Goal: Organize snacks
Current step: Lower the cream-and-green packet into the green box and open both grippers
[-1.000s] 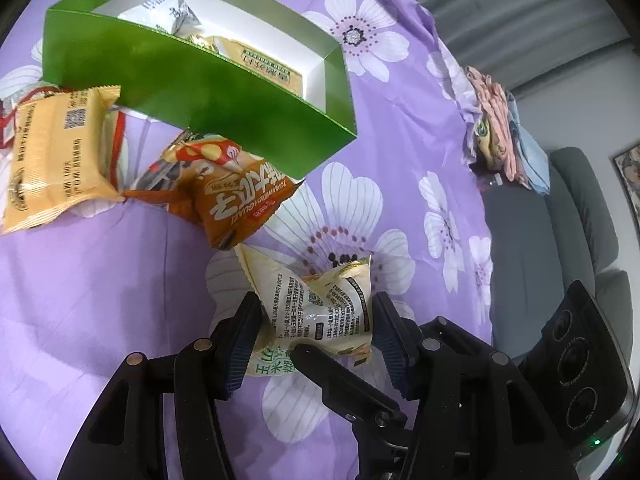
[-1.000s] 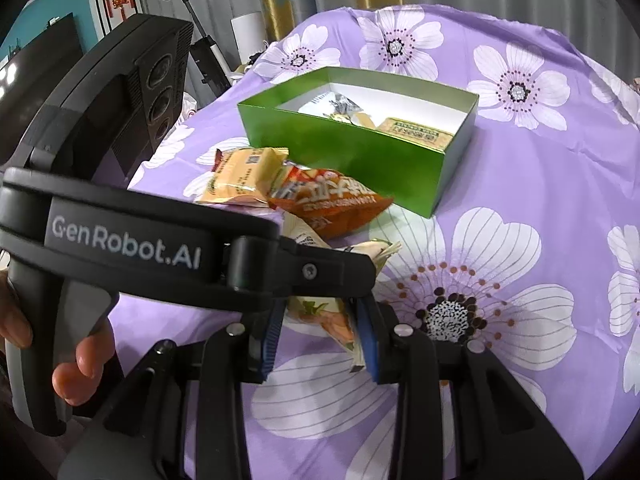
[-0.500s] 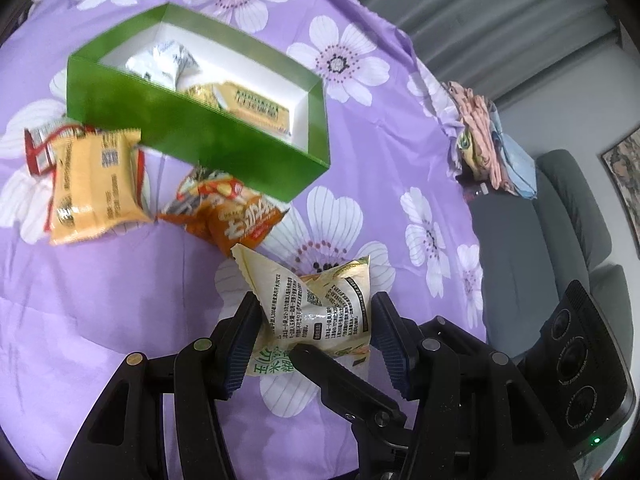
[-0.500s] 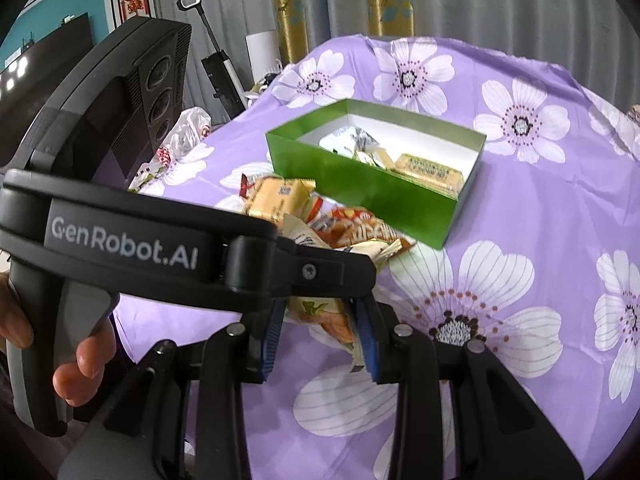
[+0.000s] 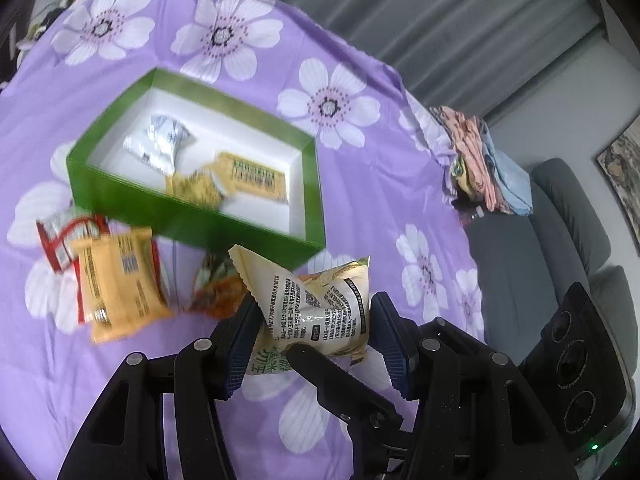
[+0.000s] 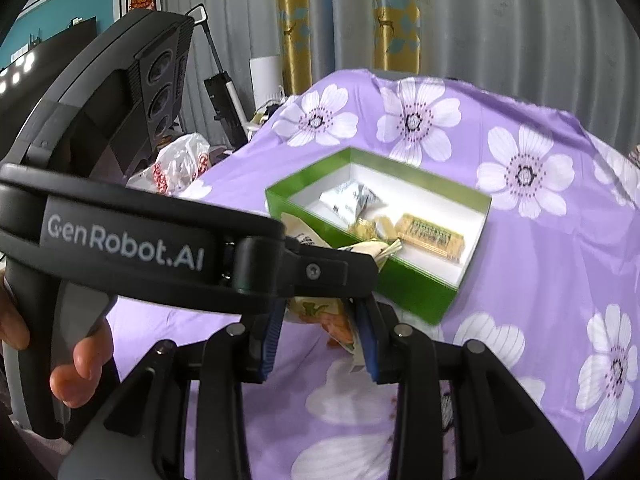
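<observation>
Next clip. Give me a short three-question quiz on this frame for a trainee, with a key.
1. True or false: the green box is empty.
2. The left claw is closed on: A) the cream packet; B) a spoon; C) nothing.
3. Does the yellow packet lie inside the box or outside it?
Key: 1 false, packets lie in it; 2 A; 3 outside, on the purple cloth.

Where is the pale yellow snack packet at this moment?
In both wrist views the pale yellow snack packet is clamped by both grippers, left gripper and right gripper, near the green box.
</observation>
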Demonstrator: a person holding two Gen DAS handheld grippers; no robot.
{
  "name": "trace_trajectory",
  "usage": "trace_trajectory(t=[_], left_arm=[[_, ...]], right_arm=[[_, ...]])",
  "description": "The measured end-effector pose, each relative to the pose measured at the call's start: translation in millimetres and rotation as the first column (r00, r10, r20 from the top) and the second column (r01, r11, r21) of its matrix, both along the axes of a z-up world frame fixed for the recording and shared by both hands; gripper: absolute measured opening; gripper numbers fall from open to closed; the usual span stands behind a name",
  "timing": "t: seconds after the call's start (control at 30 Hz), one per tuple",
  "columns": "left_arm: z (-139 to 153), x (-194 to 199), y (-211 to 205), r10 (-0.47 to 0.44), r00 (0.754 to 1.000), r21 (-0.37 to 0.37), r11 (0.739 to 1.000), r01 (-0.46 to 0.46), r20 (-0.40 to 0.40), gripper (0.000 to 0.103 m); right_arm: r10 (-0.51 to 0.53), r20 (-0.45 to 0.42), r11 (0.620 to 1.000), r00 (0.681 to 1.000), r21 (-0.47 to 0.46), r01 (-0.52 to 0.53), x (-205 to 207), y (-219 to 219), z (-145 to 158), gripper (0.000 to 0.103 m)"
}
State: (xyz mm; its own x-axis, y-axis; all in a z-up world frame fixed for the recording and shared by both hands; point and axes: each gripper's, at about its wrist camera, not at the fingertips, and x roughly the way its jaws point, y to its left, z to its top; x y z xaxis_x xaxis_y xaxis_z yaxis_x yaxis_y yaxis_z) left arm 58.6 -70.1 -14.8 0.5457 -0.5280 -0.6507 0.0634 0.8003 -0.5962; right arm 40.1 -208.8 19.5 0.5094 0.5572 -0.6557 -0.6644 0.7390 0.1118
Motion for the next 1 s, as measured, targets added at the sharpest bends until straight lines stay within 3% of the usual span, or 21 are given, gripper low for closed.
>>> trace_trajectory(t=[0.43,0.77,1.0], left_arm=[[19,74,26,0.009,0.999,0.029,1.000,-0.010,0.042,0.056],[-23,126,38,0.012,0.999,0.023,1.000,-0.011,-0.040,0.056],[-56,142,46,0.019,0.994,-0.003,1.000,-0.019,-0.112,0.056]], right_arm=[[-0.007,0.060,0.999,0.998,0.034,0.005,68,24,5,0.035],[-0.032,-0.023,0.999,0.999,0.022,0.032,114,41,-35,0.035],[-0.048,-0.090,0.999,0.995,-0.014,0.047,130,53,-63,0.035]])
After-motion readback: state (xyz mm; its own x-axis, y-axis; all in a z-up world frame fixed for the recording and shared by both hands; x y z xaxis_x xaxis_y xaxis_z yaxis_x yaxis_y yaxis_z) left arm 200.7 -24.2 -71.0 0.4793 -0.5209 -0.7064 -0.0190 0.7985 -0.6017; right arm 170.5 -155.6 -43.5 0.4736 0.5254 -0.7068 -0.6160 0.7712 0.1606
